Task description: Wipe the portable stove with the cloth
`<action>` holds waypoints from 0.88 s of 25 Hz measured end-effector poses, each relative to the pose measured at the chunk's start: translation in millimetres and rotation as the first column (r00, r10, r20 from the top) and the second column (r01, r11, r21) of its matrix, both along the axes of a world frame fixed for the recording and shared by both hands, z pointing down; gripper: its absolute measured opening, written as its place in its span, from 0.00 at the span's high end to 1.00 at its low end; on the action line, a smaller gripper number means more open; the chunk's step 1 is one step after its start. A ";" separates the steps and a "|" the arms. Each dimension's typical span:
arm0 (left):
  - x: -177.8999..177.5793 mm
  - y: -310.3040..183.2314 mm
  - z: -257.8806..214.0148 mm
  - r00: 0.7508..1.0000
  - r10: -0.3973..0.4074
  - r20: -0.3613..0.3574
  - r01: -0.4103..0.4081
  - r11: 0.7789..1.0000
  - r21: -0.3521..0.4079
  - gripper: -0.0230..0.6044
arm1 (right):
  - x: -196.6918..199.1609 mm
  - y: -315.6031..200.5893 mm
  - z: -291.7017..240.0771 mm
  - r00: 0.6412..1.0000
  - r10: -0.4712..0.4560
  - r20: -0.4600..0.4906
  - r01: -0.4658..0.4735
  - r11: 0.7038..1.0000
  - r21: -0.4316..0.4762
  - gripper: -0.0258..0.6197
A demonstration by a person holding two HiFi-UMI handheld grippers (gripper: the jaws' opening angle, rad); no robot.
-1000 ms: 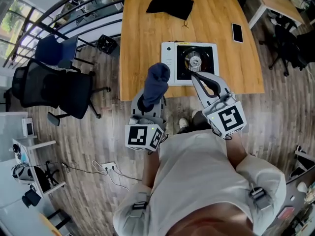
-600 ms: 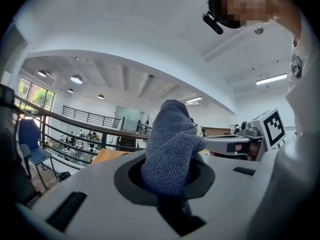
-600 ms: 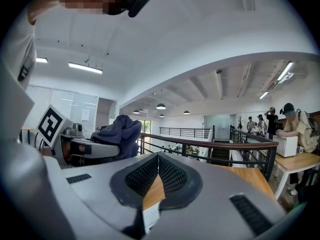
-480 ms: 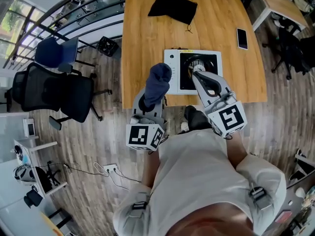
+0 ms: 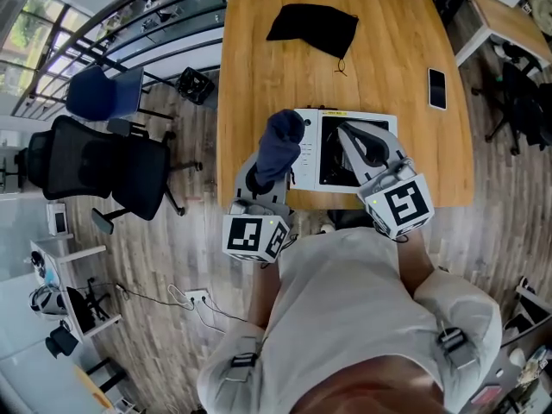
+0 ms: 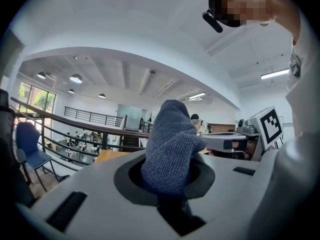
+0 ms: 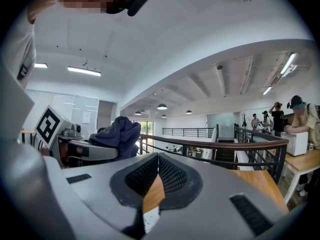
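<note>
The white portable stove (image 5: 386, 128) with a black burner well sits near the front edge of the wooden table (image 5: 254, 76). My left gripper (image 5: 266, 164) is shut on a bunched dark blue cloth (image 5: 279, 143), whose top overlaps the stove's left control panel. In the left gripper view the cloth (image 6: 171, 144) stands up between the jaws of the left gripper (image 6: 170, 184). My right gripper (image 5: 342, 128) is shut and empty, with its tip above the burner well. In the right gripper view the right gripper (image 7: 157, 179) shows only a thin sliver of table, and the cloth (image 7: 118, 132) is at left.
A black fabric bag (image 5: 315, 26) lies at the table's far side and a phone (image 5: 437, 87) at its right edge. A black office chair (image 5: 95, 166) and a blue chair (image 5: 103, 93) stand on the floor at left. A railing runs beyond them.
Both grippers have moved forward over the stove. The cloth was short of the stove's near left corner and now overlaps its control panel; the right tip is further over the burner.
</note>
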State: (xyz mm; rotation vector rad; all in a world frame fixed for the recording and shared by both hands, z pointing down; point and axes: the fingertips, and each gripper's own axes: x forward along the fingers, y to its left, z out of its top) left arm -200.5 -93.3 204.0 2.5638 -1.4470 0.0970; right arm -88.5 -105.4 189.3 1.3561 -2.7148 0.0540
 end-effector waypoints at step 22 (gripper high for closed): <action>17.0 -81.8 57.9 0.999 0.028 0.016 -0.025 0.985 -0.169 0.84 | 11.0 -77.5 52.9 0.999 -0.019 -0.028 0.014 0.987 -0.162 0.93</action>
